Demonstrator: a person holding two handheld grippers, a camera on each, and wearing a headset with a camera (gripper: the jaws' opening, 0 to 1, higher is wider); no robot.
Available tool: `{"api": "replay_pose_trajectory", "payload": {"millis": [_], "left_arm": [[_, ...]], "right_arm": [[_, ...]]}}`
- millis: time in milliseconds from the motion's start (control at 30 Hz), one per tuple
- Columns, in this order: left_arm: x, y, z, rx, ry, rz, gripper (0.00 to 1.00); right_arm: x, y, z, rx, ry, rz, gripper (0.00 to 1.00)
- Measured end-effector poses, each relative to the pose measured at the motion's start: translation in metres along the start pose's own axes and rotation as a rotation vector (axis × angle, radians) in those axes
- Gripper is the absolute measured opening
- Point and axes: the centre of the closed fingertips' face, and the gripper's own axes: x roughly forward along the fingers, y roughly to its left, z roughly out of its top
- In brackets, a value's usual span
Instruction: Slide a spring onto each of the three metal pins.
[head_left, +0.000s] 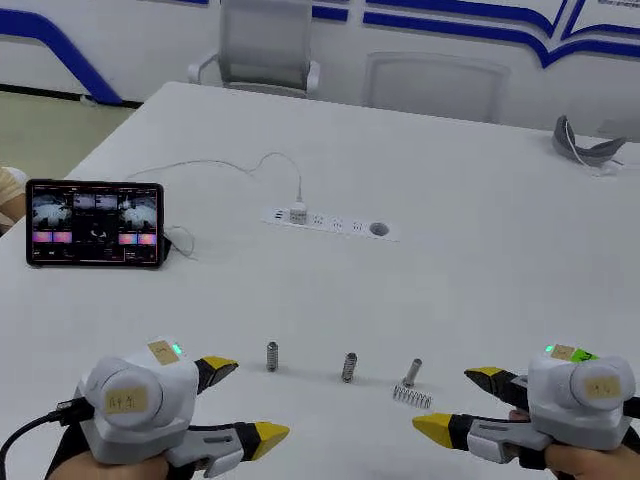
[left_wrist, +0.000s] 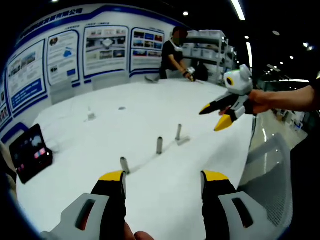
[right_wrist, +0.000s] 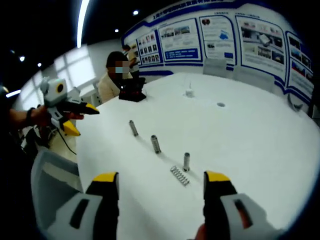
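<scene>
Three metal pins stand in a row on the white table. The left pin (head_left: 272, 356) and the middle pin (head_left: 349, 367) each carry a spring. The right pin (head_left: 412, 373) is bare, and a loose spring (head_left: 411, 397) lies on the table just in front of it. My left gripper (head_left: 246, 402) hovers open at the near left, apart from the pins. My right gripper (head_left: 458, 403) is open at the near right, close to the loose spring (right_wrist: 179, 175). In the right gripper view the bare pin (right_wrist: 186, 161) stands just beyond the spring.
A tablet (head_left: 95, 222) stands at the left with a cable. A power strip (head_left: 330, 223) lies mid-table with a white cord. A grey headset (head_left: 590, 148) rests at the far right. Chairs (head_left: 262, 45) stand behind the table. A person (left_wrist: 172, 55) stands at the far end.
</scene>
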Motion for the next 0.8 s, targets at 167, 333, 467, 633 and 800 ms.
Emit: {"api": "replay_pose_trajectory", "payload": {"millis": [167,333,467,633,800], "left_arm": [[0.008,-0.005,0.004,0.017,0.005,-0.021,0.62],[0.019,-0.013,0.010,0.039,0.007,-0.048,0.63],[0.029,-0.022,0.015,0.058,0.010,-0.074,0.63],[0.040,-0.029,0.017,0.072,0.015,-0.098,0.63],[0.051,-0.039,0.019,0.092,0.025,-0.133,0.64]], "right_arm": [[-0.009,-0.003,-0.006,0.030,-0.016,-0.015,0.72],[-0.016,-0.003,-0.011,0.046,-0.024,-0.026,0.74],[-0.022,-0.004,-0.015,0.056,-0.026,-0.040,0.75],[-0.027,-0.004,-0.018,0.079,-0.032,-0.045,0.76],[-0.032,-0.005,-0.021,0.089,-0.031,-0.057,0.77]]}}
